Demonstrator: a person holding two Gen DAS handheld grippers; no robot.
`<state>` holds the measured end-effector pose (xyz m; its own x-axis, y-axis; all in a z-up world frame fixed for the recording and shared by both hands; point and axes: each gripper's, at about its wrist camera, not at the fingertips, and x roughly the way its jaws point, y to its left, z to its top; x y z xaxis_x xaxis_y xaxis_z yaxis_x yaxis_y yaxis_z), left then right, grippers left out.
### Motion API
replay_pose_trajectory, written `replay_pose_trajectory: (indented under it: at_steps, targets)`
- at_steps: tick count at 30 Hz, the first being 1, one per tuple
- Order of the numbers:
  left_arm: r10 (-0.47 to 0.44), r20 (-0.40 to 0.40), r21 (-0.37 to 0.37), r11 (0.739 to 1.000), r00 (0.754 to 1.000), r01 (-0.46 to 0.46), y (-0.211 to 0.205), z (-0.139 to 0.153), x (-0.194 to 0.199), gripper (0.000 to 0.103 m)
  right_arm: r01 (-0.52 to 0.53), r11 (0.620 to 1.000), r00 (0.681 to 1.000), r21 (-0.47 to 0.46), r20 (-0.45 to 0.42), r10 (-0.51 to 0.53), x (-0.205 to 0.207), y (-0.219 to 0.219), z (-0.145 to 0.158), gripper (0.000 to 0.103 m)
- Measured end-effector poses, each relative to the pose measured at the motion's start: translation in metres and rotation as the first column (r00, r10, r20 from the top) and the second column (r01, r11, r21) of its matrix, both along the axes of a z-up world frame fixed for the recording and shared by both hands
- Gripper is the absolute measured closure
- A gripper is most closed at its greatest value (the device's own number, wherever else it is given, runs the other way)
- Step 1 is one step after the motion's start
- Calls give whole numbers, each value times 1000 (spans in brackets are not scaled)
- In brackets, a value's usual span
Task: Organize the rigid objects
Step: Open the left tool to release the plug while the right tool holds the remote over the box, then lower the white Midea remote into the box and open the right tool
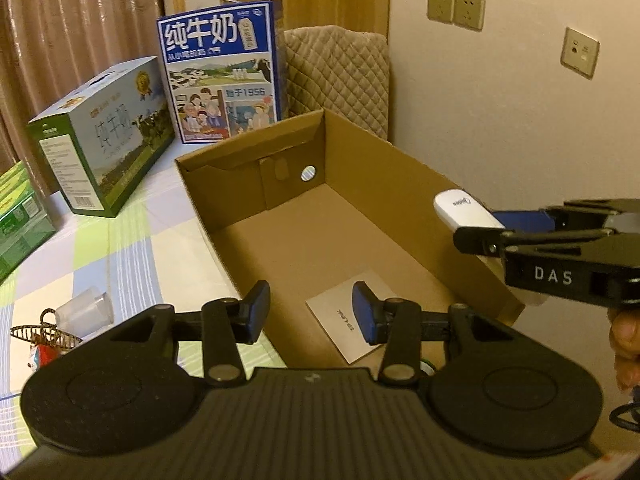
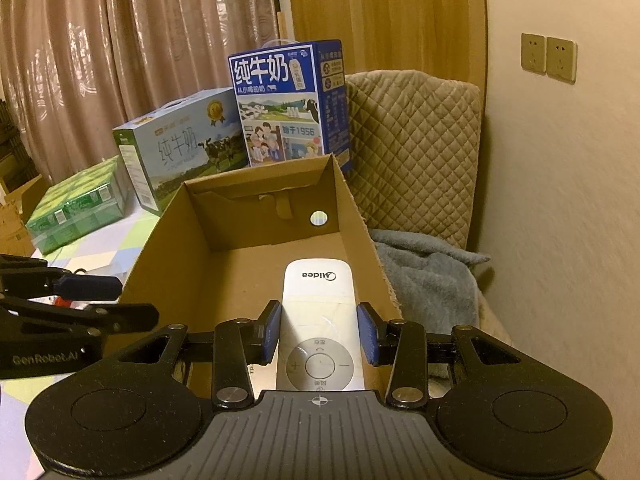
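An open cardboard box (image 1: 280,152) (image 2: 248,196) stands on the checked tablecloth. My right gripper (image 2: 319,334) is shut on a white Midea remote (image 2: 318,308) and holds it over the box's near right part. The same remote (image 1: 466,210) shows in the left wrist view, held above the box's right wall. My left gripper (image 1: 310,312) is open and empty over the box's near end, above a small card (image 1: 340,316) lying on the box floor.
Two milk cartons, a blue one (image 1: 220,72) and a green-white one (image 1: 104,136), stand behind the box. Green packs (image 1: 16,224) lie at the left. A clear plastic cup (image 1: 86,310) and a wire item (image 1: 40,334) lie left of the box. A quilted chair (image 2: 412,152) with a grey towel (image 2: 432,276) stands at the right.
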<state>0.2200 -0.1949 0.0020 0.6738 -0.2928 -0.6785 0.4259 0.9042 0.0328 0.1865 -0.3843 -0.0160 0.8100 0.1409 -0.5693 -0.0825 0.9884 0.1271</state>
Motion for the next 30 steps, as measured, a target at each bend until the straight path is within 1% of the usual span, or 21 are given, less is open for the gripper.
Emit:
replay_pose_trajectory:
  at_steps: [15,18,19,20,22,25,30]
  targets:
    - [13,-4,-21,1000,1000,-13,7,1,-3,63,-5,1000,1000,-9,9,5,2,5,2,65]
    - [19,-7,-28,999,1000,-19,9,1,-3,63,-8,1000,999,-4,43,9,2,4,4,65]
    - [21,-8,-30,999,1000,-21,9,0,-3,63,-9,1000,999,-3,52,9,2,5,6,64]
    - [21,-9,-32,999,1000,-21,10,0,-3,63,-5,1000,999,-1,54,5,2,5,7,59]
    - [20,-10,-35,999,1000,-20,11,1,-5,63,5,1000,998,14,66,-6,2,3,10,53]
    - [25,-9,-41,999,1000,-25,14,1,-6,63,12,1000,996,23,89,-14,-3,2,15,51]
    - [41,-2,-59,997,999,-41,21,8,-13,63,5,999,995,32,103,-8,-14,6,23,51]
